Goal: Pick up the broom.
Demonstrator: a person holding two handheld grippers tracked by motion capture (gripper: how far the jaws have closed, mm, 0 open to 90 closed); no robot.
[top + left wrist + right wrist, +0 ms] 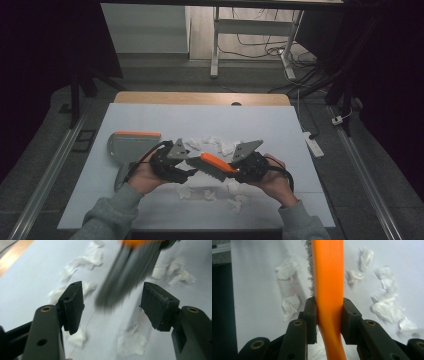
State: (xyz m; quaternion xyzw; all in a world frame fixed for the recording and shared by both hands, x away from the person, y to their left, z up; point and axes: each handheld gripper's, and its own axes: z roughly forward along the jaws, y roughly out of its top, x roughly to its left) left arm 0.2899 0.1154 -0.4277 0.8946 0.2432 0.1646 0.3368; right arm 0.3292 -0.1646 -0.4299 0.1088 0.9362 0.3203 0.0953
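Clamped between the pads of the right tool point(329, 315) by its orange handle: a hand brush point(329, 270), pinched narrow and firm, with the handle running straight up and away along the jaws and a fringe of grey bristles just visible on its left edge. In the high view, held above the pale surface point(200, 117) between the two hands, long axis running crosswise from the right tool point(239, 170) toward the left tool point(192, 172), orange handle on the right, dark bristle head on the left. Seen from the left tool point(115, 305): jaws standing wide, nothing pressed by either pad, the blurred grey head of the brush point(127, 272) hanging ahead of the gap and slanting down into it, apart from both pads. So: carried by the right hand alone, with the left tool free and just beside the bristle end. Scattered all round under both hands, crumpled white paper scraps point(220, 145), some beyond the tools and some nearer the person, also plain under the open jaws point(132, 342) and to either side of the handle point(387, 307). Off to the left on the surface, a grey dustpan point(131, 145) with an orange edge, near the left hand and well apart from the right. Likely next: sweeping the scraps leftward with the brush head, toward the dustpan, and taking up the dustpan with the free left tool, being much the nearer.
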